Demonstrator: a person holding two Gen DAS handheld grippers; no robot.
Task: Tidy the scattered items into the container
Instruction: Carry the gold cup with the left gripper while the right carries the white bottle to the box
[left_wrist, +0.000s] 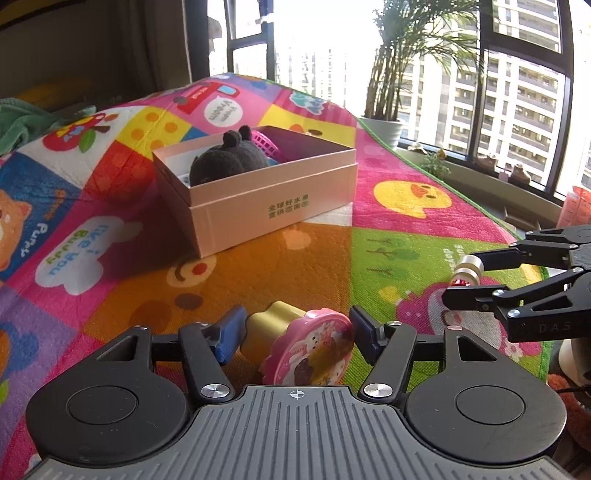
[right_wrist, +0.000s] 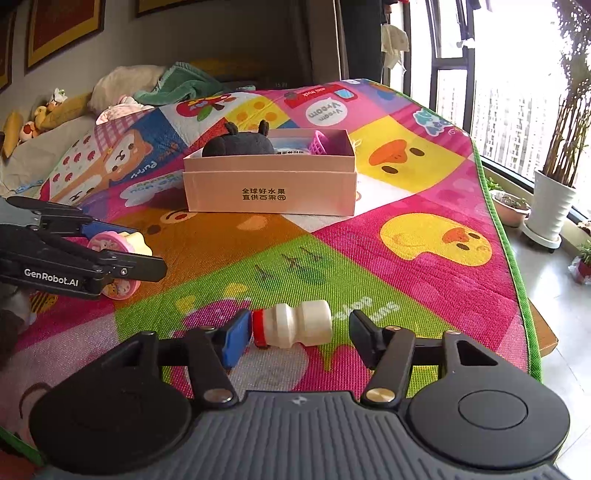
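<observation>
One stamp toy (left_wrist: 306, 343), one bottle (right_wrist: 295, 324), one box (right_wrist: 271, 184)

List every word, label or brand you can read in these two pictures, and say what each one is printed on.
"GenRobot.AI": left gripper.
"全球好水果 直供百果园": pink box.
"Vroom Vroom": play mat.
"Puppy": play mat, beside the dog.
"DAS": right gripper, cut off.
Other mat words: too blurred.

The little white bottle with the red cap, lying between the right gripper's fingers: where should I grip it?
The white bottle lies on its side on the play mat, red cap against the left blue pad. Better to clamp across its narrow waist, coming from above, where the pinched shape should stop it slipping out.
</observation>
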